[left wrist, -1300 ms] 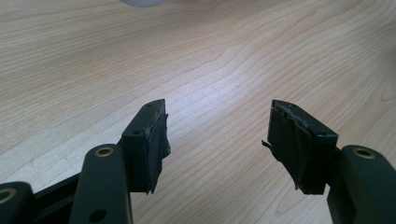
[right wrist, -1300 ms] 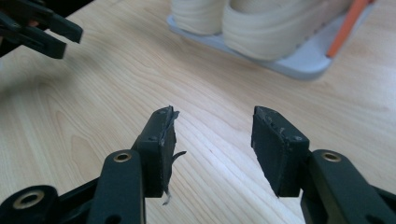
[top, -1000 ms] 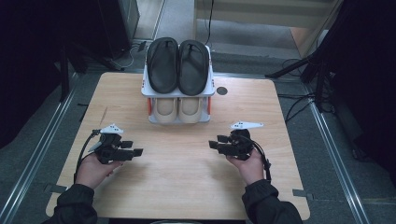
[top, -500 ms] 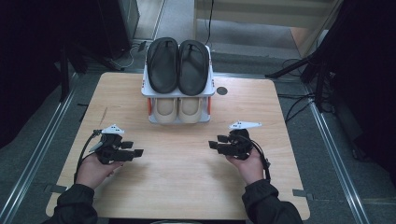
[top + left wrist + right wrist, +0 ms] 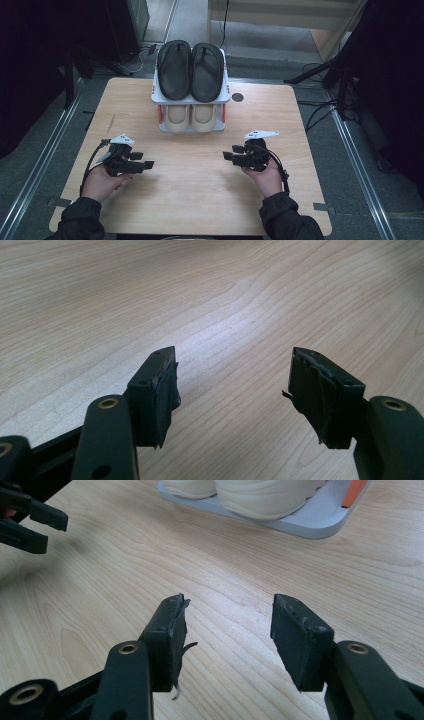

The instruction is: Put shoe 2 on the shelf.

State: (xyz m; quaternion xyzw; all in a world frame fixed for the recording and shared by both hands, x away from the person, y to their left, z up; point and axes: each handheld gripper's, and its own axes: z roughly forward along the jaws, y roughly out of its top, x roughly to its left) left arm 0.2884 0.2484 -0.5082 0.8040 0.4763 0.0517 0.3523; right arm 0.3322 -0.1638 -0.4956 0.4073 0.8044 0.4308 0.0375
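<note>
- A white two-tier shoe rack stands at the far middle of the wooden tabletop, with orange posts at its sides.
- On the rack's top tier lies a pair of black flip-flops, side by side and touching, toes toward the person.
- In the lower tier sits a pair of cream shoes, also side by side, toes facing the person; in the right gripper view they rest on the rack's pale base.
- The left gripper is held in the left hand over the near left of the tabletop, well apart from the rack; its jaws stand wide with only bare wood between them.
- The right gripper is held in the right hand over the near right, pointing toward the left gripper; its jaws are wide apart with nothing in them, and the cream shoes lie nearest ahead of it.
</note>
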